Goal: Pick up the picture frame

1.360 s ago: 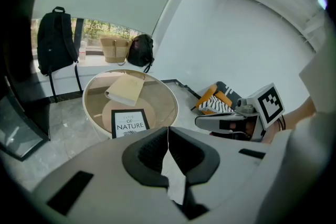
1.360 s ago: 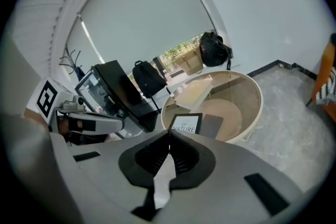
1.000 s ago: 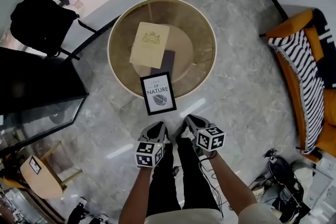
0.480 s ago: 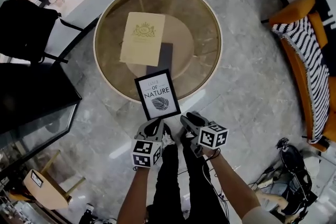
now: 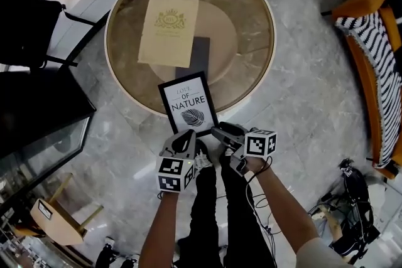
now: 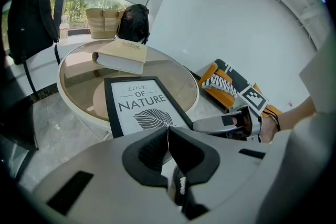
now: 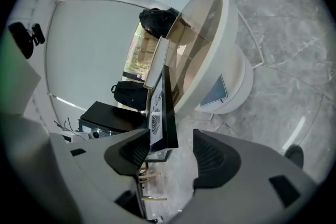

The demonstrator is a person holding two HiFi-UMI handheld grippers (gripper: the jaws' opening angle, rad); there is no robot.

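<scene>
Straddling picture frame (image 5: 188, 103) edge: right tongs (image 7: 170, 152) spread, just opened | left tongs (image 6: 168, 136) pressed together | frame overhangs table (image 5: 268, 66)

Lounge: round glass table (image 5: 248, 16), orange sofa (image 5: 369, 0)

Right gripper (image 7: 170, 140) jaws newly astride frame (image 5: 188, 103)

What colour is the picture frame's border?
The picture frame has a black border around a white print; clearest in the head view.
</scene>
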